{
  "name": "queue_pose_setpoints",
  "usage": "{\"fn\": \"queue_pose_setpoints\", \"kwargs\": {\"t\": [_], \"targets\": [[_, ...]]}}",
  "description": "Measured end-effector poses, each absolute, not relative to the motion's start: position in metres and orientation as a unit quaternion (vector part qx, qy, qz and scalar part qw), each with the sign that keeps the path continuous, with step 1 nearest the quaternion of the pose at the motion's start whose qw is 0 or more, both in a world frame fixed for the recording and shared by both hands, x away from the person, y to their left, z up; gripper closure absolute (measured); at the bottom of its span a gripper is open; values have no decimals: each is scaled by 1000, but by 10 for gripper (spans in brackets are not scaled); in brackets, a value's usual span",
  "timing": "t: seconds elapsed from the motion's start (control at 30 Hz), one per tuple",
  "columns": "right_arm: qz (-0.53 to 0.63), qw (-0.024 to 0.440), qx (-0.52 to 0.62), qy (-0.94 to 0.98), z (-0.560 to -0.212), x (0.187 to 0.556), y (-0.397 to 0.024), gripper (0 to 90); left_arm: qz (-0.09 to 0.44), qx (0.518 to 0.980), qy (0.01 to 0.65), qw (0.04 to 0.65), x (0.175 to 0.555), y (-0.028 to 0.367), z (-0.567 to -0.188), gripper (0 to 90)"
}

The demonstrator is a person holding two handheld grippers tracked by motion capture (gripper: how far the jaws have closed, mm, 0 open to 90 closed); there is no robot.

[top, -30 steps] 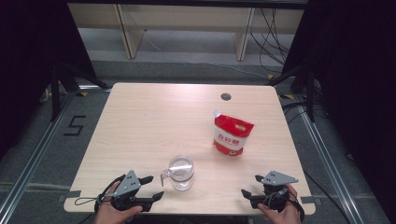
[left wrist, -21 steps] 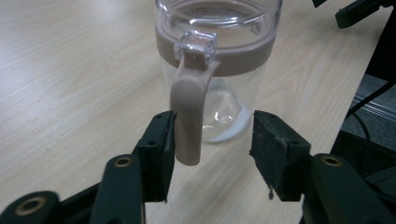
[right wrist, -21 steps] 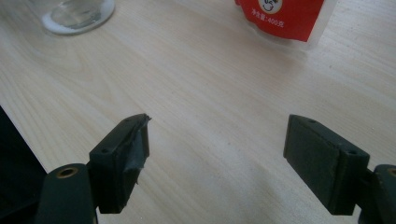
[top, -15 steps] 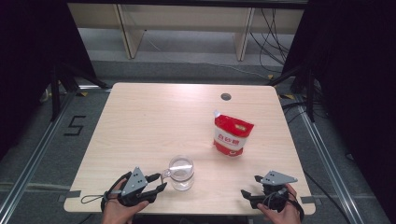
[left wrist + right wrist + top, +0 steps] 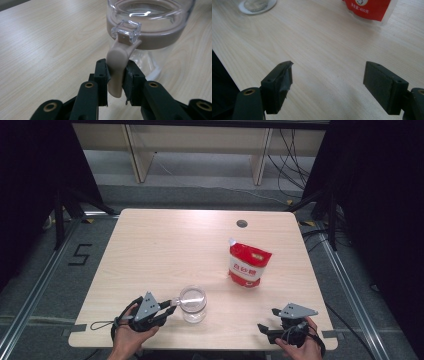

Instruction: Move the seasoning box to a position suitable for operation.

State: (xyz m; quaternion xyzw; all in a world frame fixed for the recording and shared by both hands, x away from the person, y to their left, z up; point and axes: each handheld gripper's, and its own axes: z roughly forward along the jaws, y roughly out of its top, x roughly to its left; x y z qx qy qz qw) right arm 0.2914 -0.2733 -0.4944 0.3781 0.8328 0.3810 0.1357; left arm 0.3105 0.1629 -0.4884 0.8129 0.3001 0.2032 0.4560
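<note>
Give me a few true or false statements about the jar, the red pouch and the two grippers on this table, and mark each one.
1. The left gripper has its jaws around the beige latch tab of the clear jar. True; the jaws have just been closing, and the pads now press on the tab.
2. The right gripper holds the red pouch. False; its jaws stand wide apart over bare table, with the pouch farther off.
3. The red pouch lies inside the jar. False; it sits on the table apart from the jar.
4. The jar stands near the table's front edge. True.
</note>
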Motion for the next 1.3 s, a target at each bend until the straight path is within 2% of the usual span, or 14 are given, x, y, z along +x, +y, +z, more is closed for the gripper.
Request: {"fn": "queue_pose_setpoints", "kwargs": {"t": [0.17,0.27,0.37,0.6,0.73,1.3], "targets": [[382,143,378,831,-496,293,-274,245,210,820,283,450,316,165,-487,749],[386,122,369,837,-497,295,-274,245,208,823,284,446,319,164,-486,752],[384,139,379,830,-497,294,-275,245,202,820,280,456,320,162,-487,754],[386,135,376,832,-497,295,-275,243,180,829,262,460,316,140,-487,755],[383,135,373,835,-497,295,-273,245,185,832,251,459,317,138,-486,755],[383,123,366,839,-498,296,-270,245,167,825,260,473,312,126,-488,749]]}}
